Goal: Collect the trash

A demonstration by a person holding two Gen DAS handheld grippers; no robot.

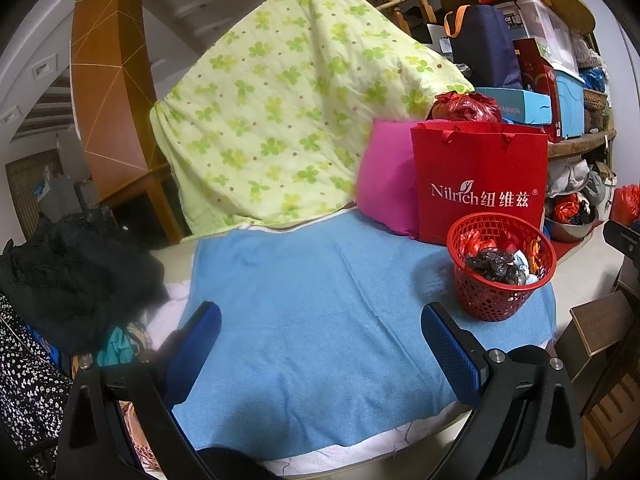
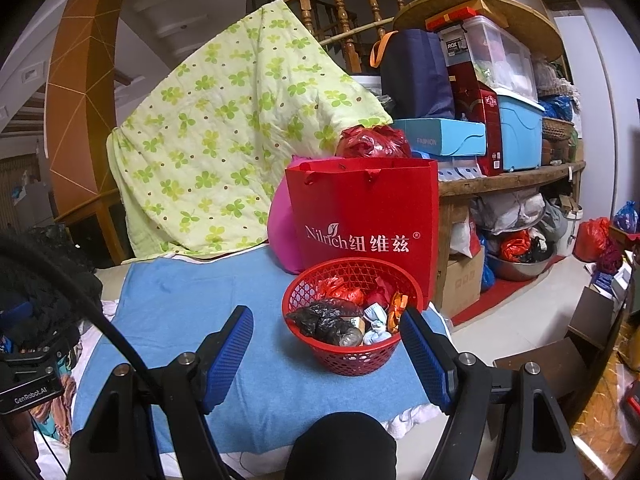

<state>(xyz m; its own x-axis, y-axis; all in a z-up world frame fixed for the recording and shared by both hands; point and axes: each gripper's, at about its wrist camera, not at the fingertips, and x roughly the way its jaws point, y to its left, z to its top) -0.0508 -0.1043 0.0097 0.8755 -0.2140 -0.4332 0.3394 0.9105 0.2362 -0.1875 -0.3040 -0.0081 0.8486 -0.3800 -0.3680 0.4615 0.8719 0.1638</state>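
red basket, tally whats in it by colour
In the red basket, from the right wrist view, as far as shows:
red plastic bags: 2
black plastic bags: 2
pale blue wrappers: 2
orange wrapper: 1
Total: 7

Left gripper (image 1: 320,328): black angular frame, blue ribbed finger pads (image 1: 200,344), silver screws at the joints. Right gripper (image 2: 326,330): same build, blue dotted pads (image 2: 424,356), silver screws, black cable (image 2: 92,308) curving past its left side.
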